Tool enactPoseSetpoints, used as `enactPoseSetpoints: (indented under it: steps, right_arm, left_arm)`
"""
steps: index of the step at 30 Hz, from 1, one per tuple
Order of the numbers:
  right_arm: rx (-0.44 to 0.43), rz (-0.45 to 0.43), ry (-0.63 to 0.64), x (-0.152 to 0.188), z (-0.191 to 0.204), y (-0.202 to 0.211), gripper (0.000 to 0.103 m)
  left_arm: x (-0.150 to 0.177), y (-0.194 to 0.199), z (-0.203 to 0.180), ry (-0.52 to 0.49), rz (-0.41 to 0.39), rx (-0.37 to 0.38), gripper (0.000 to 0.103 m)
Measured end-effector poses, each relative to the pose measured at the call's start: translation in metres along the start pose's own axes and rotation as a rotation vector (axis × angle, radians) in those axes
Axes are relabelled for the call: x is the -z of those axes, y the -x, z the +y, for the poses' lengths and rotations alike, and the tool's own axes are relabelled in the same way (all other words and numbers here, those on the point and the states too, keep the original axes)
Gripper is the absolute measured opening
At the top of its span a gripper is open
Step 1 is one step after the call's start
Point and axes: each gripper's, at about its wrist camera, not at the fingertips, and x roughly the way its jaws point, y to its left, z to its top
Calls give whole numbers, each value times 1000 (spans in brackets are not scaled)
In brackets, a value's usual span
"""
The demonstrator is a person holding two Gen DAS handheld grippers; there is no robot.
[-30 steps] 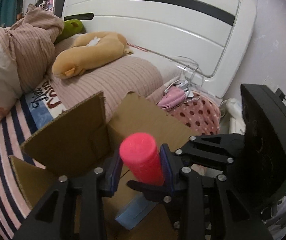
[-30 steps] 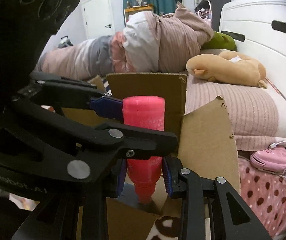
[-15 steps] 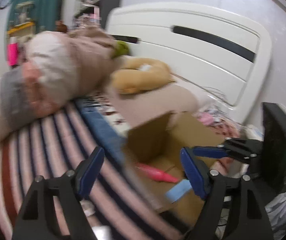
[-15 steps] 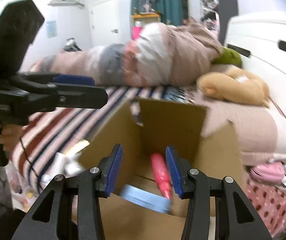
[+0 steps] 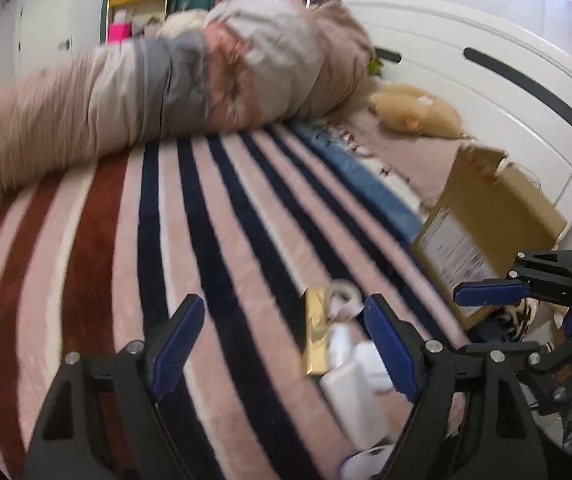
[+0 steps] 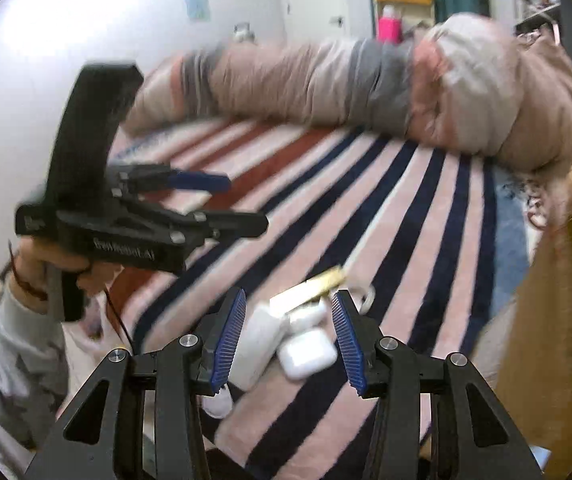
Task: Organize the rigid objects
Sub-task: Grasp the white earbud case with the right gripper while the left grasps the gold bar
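Both hand-held grippers are spread open and empty: the left hand-held gripper (image 5: 281, 338) and right hand-held gripper (image 6: 288, 334) hover over the striped bed (image 5: 221, 216). A gold bar (image 5: 314, 330) touches white cases (image 6: 306, 354), left of the cardboard box (image 5: 486, 224). Only the right wrist view shows the person's hand (image 6: 51, 270).

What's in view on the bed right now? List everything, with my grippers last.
gold rectangular box: one, gold, on the striped blanket, ahead of both grippers.
white plastic cases: several, white, clustered beside the gold box; exact count unclear.
clear tape ring: one, clear, just beyond the gold box.
brown cardboard box: one, brown, right edge of the bed.
striped fleece blanket: one, pink, navy and rust.
rolled pink-grey duvet: one, far side.
tan plush toy: one, near the headboard.
left gripper: open, empty.
right gripper: open, empty.
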Motion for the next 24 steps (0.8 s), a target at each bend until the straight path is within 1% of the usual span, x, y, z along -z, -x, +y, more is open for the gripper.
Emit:
enactPoseSetpoints:
  steps: [2, 3, 5, 7, 8, 9, 10, 11, 12, 13, 15, 18, 20, 21, 22, 23, 24]
  right_arm:
    - [12, 58, 5, 10, 0, -20, 41]
    - [13, 95, 5, 17, -2, -32, 41]
    - [14, 141, -1, 28, -6, -47, 42]
    - [50, 184, 16, 37, -7, -64, 43]
    - [74, 198, 28, 39, -8, -69, 46]
    - [97, 211, 35, 38, -10, -76, 52]
    - [86, 213, 31, 39, -12, -81, 55]
    - [68, 214, 20, 40, -15, -83, 56]
    - [50, 214, 8, 40, -17, -84, 56]
    - [33, 213, -2, 41, -18, -86, 56]
    - [20, 212, 1, 44, -17, -89, 56]
    - [24, 210, 16, 43, -14, -93, 56]
    - [31, 207, 30, 45, -10, -89, 56]
    - [34, 205, 35, 44, -9, -90, 56]
    - [37, 202, 37, 44, -8, -89, 56]
    - [38, 200, 36, 44, -7, -89, 56]
    - [36, 198, 31, 44, -8, -89, 56]
  left_arm:
    - [10, -18, 9, 16, 32, 18, 80]
    - [12, -25, 11, 17, 43, 24, 80]
    - [18, -40, 12, 9, 65, 42, 80]
    - [22, -51, 11, -1, 82, 57, 80]
    - [23, -58, 10, -6, 93, 61, 80]
    - [24, -63, 10, -10, 104, 65, 79]
    - [25, -68, 10, -14, 116, 73, 77]
    - [26, -74, 9, -17, 131, 88, 69]
    - [26, -81, 7, -20, 150, 109, 63]
    - [25, -88, 6, -21, 166, 127, 56]
    - [22, -95, 2, -32, 171, 137, 54]
    - [20, -101, -6, -58, 171, 125, 53]
    - [20, -104, -10, -82, 170, 105, 43]
    - [20, -104, -11, -92, 169, 99, 41]
    - [20, -104, -11, -100, 167, 93, 37]
    - [20, -103, -12, -107, 163, 88, 30]
    - [20, -102, -11, -106, 161, 96, 25]
